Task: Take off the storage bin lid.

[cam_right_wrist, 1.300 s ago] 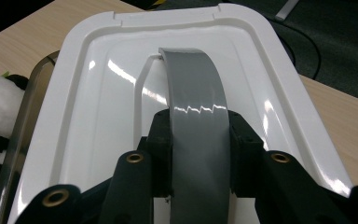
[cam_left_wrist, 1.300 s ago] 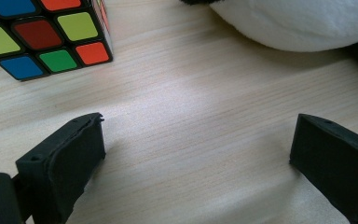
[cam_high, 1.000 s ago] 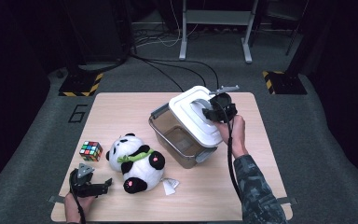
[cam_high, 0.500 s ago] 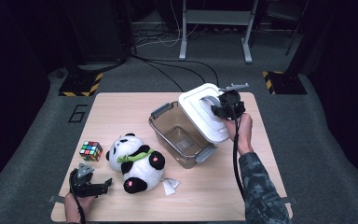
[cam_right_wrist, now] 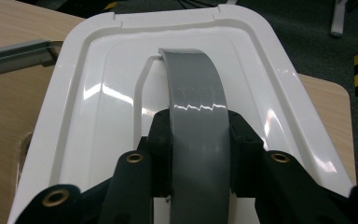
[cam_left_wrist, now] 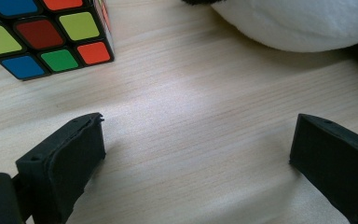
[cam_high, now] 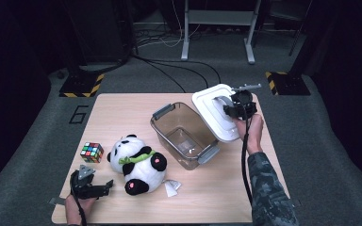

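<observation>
Lid [cam_high: 215, 111], white with a grey handle [cam_right_wrist: 196, 121], is held clear of the clear plastic box [cam_high: 185, 135] and tilted beside the box's far right corner, above the wooden table [cam_high: 226, 193]. The handle is pinched between the 2 jaws of the right gripper [cam_high: 238, 107], as seen in the right gripper view. The box stands open near the table's middle. The left gripper [cam_high: 90, 185] is rested low at the near left edge, its jaws spread with nothing between them, near the puzzle cube [cam_high: 92, 152] and the plush panda [cam_high: 136, 163].
</observation>
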Available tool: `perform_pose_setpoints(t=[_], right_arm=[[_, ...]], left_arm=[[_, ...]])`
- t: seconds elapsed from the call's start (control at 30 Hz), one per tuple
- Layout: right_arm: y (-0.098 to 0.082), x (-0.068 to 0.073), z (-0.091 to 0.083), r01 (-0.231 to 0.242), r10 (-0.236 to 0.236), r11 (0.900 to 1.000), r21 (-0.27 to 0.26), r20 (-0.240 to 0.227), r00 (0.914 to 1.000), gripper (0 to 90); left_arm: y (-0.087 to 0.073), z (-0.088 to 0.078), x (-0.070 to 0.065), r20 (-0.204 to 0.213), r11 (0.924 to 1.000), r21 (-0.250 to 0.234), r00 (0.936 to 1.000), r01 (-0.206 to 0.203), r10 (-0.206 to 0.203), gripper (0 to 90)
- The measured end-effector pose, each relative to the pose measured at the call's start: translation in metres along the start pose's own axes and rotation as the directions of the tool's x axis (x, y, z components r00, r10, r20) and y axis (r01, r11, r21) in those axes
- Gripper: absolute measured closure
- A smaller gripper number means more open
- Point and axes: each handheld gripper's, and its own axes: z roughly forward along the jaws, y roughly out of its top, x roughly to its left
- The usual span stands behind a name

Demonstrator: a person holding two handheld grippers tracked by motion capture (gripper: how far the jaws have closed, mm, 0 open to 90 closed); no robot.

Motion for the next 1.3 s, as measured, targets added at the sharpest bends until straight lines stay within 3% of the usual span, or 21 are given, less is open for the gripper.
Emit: perform_pose_setpoints(t=[0.33, 0.77, 1.3], right_arm=[[-0.009, -0.018, 0.007, -0.055, 0.055, 0.998, 0.004, 0.044, 0.9975, 66.8], [-0.02, -0.035, 0.013, -0.092, 0.092, 0.996, 0.003, 0.09, 0.9917, 66.8], [-0.043, -0.054, 0.022, -0.156, 0.154, 0.988, -0.002, 0.165, 0.9742, 66.7]], left_arm=[[0.0, 0.0, 0.0, 0.0, 1.0, 0.0, 1.0, 0.0, 0.0, 3.0], [0.0, 0.0, 0.0, 0.0, 1.0, 0.0, 1.0, 0.0, 0.0, 3.0], [0.0, 0.0, 0.0, 0.0, 1.0, 0.0, 1.0, 0.0, 0.0, 3.0]])
